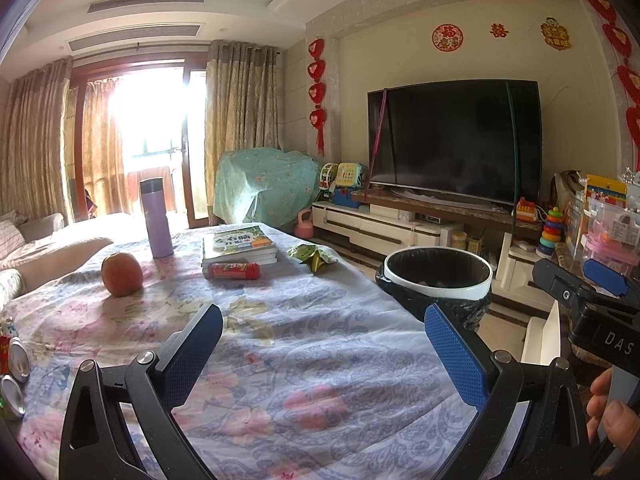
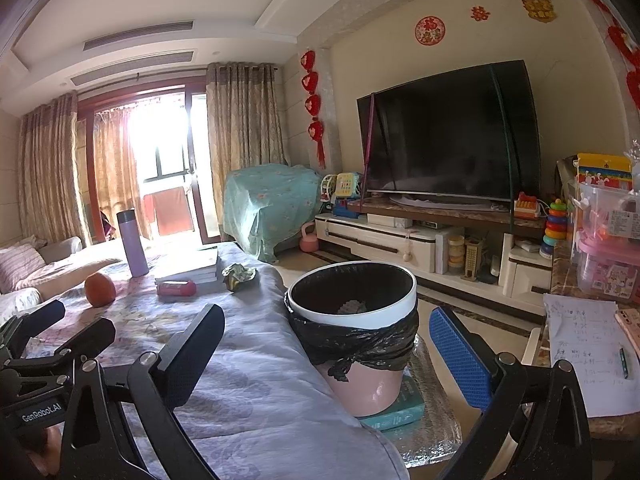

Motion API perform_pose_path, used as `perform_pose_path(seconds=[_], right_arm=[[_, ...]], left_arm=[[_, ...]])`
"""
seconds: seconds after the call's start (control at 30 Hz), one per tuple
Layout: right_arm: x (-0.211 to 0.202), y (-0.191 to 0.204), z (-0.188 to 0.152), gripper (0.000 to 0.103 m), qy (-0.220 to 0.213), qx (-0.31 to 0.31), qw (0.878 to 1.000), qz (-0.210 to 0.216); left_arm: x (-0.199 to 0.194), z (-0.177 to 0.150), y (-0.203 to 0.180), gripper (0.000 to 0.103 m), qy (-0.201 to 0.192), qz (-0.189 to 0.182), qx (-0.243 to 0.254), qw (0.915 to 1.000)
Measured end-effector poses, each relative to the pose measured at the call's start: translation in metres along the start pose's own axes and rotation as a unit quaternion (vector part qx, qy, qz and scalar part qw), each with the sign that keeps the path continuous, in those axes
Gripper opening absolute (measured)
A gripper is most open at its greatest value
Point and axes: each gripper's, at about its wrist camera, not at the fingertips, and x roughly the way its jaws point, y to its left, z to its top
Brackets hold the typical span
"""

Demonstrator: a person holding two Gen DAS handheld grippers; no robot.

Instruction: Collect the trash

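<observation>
Left wrist view: both grippers empty, trash not yet picked up.
Left gripper (image 1: 324,360) and right gripper (image 2: 328,360) gape wide; the crumpled wrapper (image 1: 313,258) lies near the table's (image 1: 320,360) far edge, so next reach there, then the bin (image 2: 352,308).

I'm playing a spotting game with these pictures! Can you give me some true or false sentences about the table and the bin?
1. The round orange fruit sits on the flowered tablecloth. True.
2. The tall lilac flask lies on its side. False: it stands upright.
3. The crumpled green wrapper is inside the black-lined pink bin. False: it lies on the cloth beside the stack of books.
4. The left gripper and right gripper are both open and empty. True.
5. The bin stands on a green book. True.
</observation>
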Motion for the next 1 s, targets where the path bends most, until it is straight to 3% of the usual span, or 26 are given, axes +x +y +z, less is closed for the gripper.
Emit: perform_pose_path(seconds=[1.0], right_arm=[[0.0014, 0.0052, -0.0015, 0.103, 0.004, 0.000, 1.000, 0.006]], left_arm=[[0.0025, -0.0016, -0.0002, 0.102, 0.004, -0.001, -0.001, 1.0000]])
